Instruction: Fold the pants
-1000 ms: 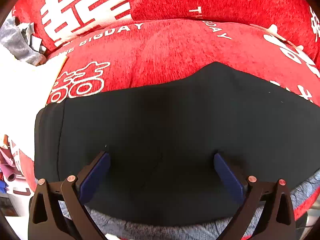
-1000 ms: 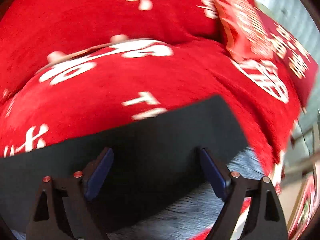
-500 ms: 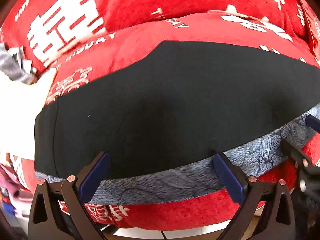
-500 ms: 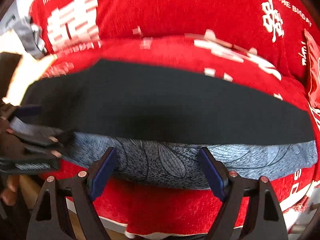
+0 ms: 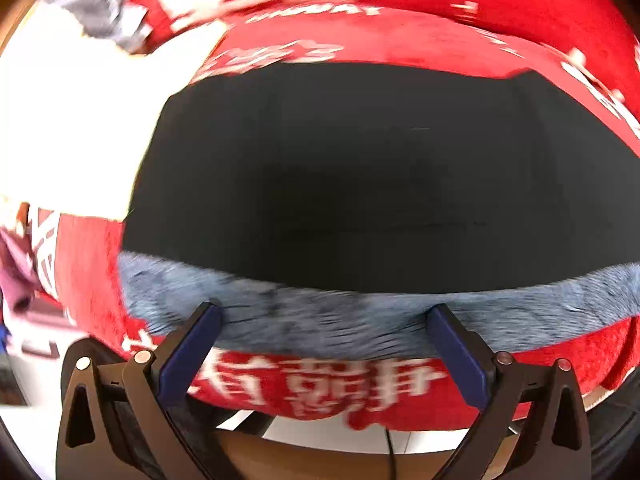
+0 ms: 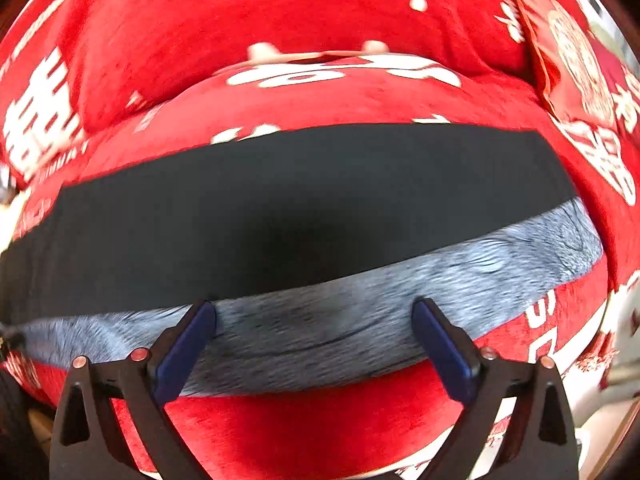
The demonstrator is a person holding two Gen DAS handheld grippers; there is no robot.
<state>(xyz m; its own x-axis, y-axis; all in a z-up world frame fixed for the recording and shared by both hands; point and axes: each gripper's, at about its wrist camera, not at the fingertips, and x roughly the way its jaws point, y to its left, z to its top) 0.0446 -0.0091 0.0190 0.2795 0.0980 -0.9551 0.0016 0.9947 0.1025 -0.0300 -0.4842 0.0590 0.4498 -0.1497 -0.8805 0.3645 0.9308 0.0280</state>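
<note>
1. The black pants [image 5: 380, 176] lie flat across a red cushion [image 5: 420, 40] printed with white characters, filling the middle of the left wrist view from centre left to the right edge
2. Along the lower edge of the pants, a strip of grey-blue patterned cloth [image 5: 320, 320] shows from beneath, running as a band across the lower middle of that frame
3. The left gripper [image 5: 324, 344] stands with its jaws wide apart at the bottom of the frame, its blue pads [image 5: 188, 352] over the grey-blue strip and the cushion's front edge; nothing is clamped between them
4. In the right wrist view the pants [image 6: 280, 208] form a dark band from the left edge to the upper right, with the cloth [image 6: 400, 300] slanting below it towards the right
5. The right gripper [image 6: 316, 344] has its jaws spread wide, having just been opening further; its blue pads [image 6: 444, 352] frame the grey-blue strip, and neither presses on any fabric
6. A red cushion back [image 6: 280, 12] with white print rises across the top of the right wrist view, and a second red printed piece [image 6: 572, 64] sits at the upper right
7. At the upper left of the left wrist view lies a bright white area [image 5: 80, 120], with blurred grey fabric [image 5: 100, 12] above it
</note>
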